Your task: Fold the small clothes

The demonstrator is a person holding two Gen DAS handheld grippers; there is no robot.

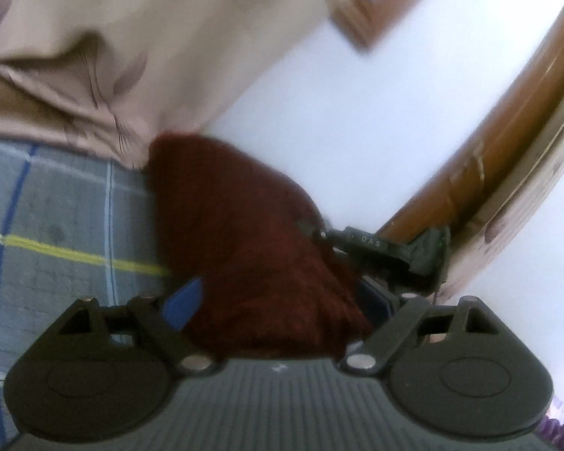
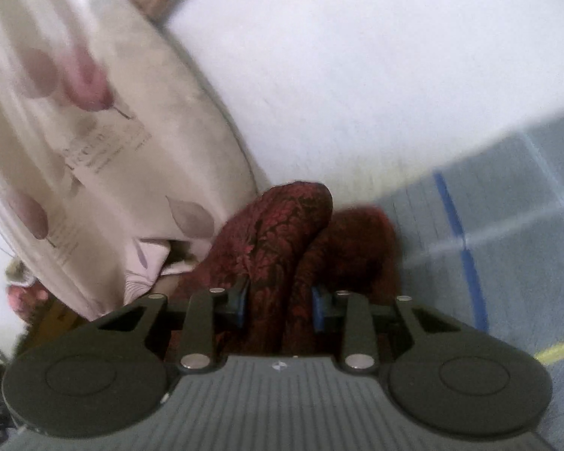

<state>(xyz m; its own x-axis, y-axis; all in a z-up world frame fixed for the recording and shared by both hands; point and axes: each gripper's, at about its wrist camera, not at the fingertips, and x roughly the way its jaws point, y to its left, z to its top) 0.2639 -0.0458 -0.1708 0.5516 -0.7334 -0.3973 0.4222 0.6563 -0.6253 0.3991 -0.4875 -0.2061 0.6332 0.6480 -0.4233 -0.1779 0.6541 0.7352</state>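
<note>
Both the left claw (image 1: pixel 278 300) and the right claw (image 2: pixel 280 302) grasp the dark red garment (image 2: pixel 282 225) near a beige leaf-print pillow (image 2: pixel 112 131).

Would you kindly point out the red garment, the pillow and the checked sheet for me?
red garment (image 2: pixel 278 225): right wrist view, on its patterned fold above the gripper.
pillow (image 2: pixel 112 143): right wrist view, middle of its leaf-printed face.
checked sheet (image 1: pixel 64 206): left wrist view, grey area above the yellow stripe.
</note>
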